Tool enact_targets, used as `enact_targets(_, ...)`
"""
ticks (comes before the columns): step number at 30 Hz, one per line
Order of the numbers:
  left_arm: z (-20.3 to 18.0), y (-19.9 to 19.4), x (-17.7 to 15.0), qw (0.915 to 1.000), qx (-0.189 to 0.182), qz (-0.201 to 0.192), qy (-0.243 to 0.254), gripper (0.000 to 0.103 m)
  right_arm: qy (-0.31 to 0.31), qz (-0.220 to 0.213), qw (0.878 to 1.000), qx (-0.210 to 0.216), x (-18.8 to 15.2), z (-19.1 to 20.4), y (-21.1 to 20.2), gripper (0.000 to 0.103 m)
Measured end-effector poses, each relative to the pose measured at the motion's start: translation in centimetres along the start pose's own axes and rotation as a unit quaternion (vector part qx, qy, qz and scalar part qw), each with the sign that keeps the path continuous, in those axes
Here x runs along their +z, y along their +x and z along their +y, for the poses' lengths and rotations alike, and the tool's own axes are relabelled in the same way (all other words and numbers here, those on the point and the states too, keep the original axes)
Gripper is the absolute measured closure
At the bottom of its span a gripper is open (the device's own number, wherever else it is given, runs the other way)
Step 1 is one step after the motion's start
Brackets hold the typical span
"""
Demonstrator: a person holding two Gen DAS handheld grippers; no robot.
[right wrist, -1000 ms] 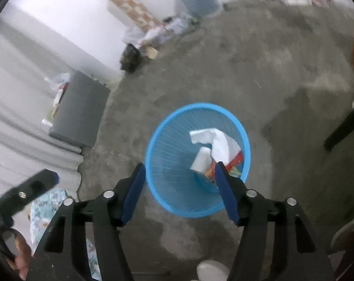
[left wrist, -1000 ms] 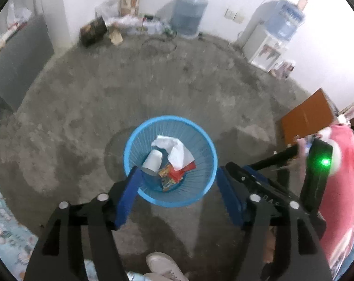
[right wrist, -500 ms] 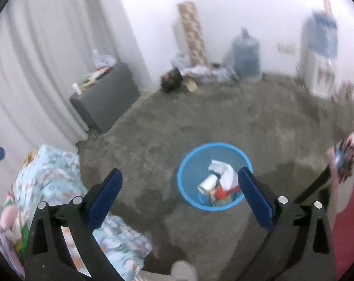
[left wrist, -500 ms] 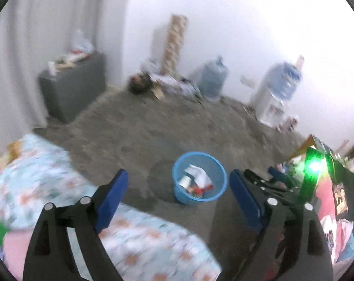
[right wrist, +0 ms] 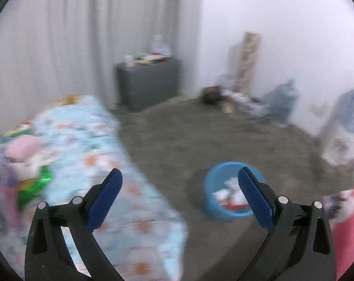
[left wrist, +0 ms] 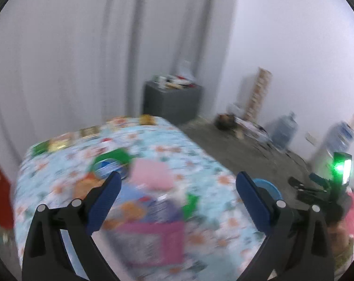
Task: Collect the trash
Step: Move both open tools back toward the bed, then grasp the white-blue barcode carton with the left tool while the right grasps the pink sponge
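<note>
Both views have swung up off the blue trash basket point(right wrist: 226, 194) toward the floral bedspread point(left wrist: 195, 164). Left gripper point(left wrist: 178, 196) has just been opening and gapes empty over blurred wrappers; right gripper point(right wrist: 180, 195) likewise stands wide, empty. Basket sits on the floor beside the bed.

Bin point(right wrist: 214, 208) blue; bedsheet point(left wrist: 200, 161) lt blue w/ orange floral print; cabinet point(right wrist: 148, 84) dk grey; curtain point(left wrist: 83, 58) grey.

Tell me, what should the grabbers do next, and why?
Probably bring the left gripper down toward the blurry clutter on the bed. Both it and the right gripper are wide open with nothing between the jaws, the bin already holds trash, and colourful bits lie on the bed.
</note>
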State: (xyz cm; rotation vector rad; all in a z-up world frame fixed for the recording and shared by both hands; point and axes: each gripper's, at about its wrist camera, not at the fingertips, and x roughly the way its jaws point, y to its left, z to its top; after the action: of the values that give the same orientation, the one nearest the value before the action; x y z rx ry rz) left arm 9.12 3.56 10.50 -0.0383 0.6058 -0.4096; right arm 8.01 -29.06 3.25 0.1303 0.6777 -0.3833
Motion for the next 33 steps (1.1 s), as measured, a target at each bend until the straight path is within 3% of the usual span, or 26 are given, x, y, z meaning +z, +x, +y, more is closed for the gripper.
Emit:
enact_targets(3,2.9,-1.7,-2.4,0.9989,0.034,-0.006,-0.033,0.006,-0.004,-0.007,0.998,0.061,-0.2,1.2,-0.5,0.008)
enact_targets(9,7.0,-2.6,-6.8,0.9947,0.068,0.016,-0.075,0.006,-0.031,-0.001,0.993,0.11,-0.1,5.4,-0.9,0.008)
enact_targets(18,9.0,0.3,-9.0,0.9922,0.086,0.05,-0.074,0.006,0.0,0.094,0.96,0.263,-0.9,10.8,0.1,0.008)
enact_targets(27,11.0,4.6,-10.6,0.981,0.084,0.096,-0.147,0.006,-0.009,0.149,0.938,0.312,-1.8,15.1,1.4,0.012)
enact_targets(30,11.2,5.2,-10.6,0.9807,0.08,0.096,-0.15,0.006,0.005,0.154,0.932,0.329,-1.0,15.6,1.9,0.014)
enact_targets(33,11.2,5.4,-10.5,0.9825,0.084,0.092,-0.138,0.015,0.033,0.161,0.92,0.356,0.5,15.5,2.9,0.015)
